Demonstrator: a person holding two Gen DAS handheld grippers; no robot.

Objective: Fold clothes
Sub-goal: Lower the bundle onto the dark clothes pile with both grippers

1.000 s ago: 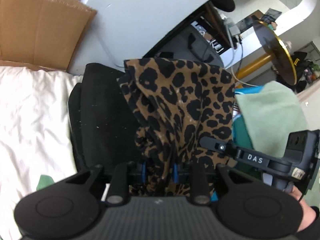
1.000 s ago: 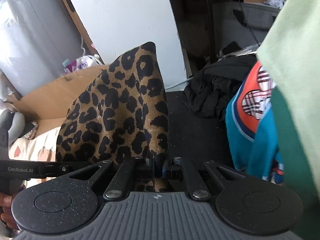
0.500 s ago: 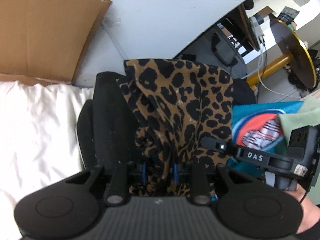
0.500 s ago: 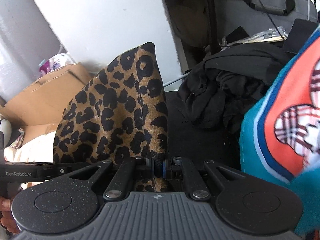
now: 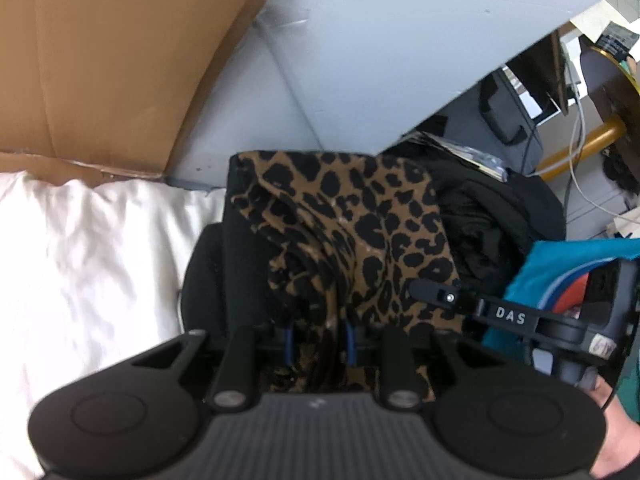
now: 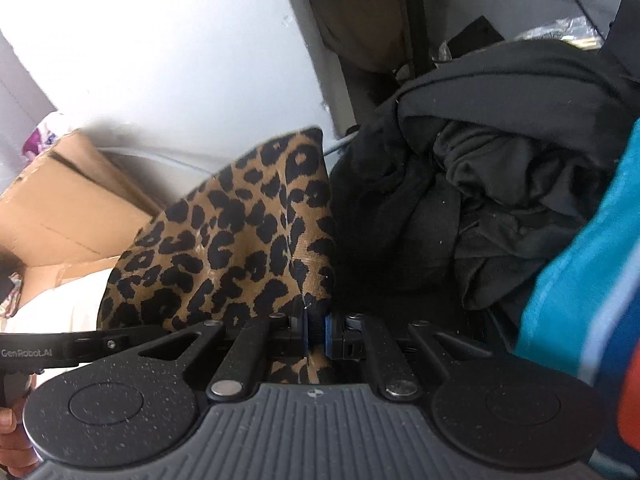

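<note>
The garment is brown with black leopard spots. The pile of clothes beside it is black. Another cloth is teal with an orange part. The sheet is white, the cardboard box is plain brown, and the panel is pale grey.

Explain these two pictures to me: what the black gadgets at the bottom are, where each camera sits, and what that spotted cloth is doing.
No robot here: a person carries a two-finger clamp in each hand. Each picture comes from a camera on one clamp, looking along its fingers. The left hand-held gripper is shut on a bunched part of the leopard-print garment; the right hand-held gripper pinches another edge of it. Behind lie a white bedsheet, a heap of black clothes, a teal printed shirt and cardboard.
</note>
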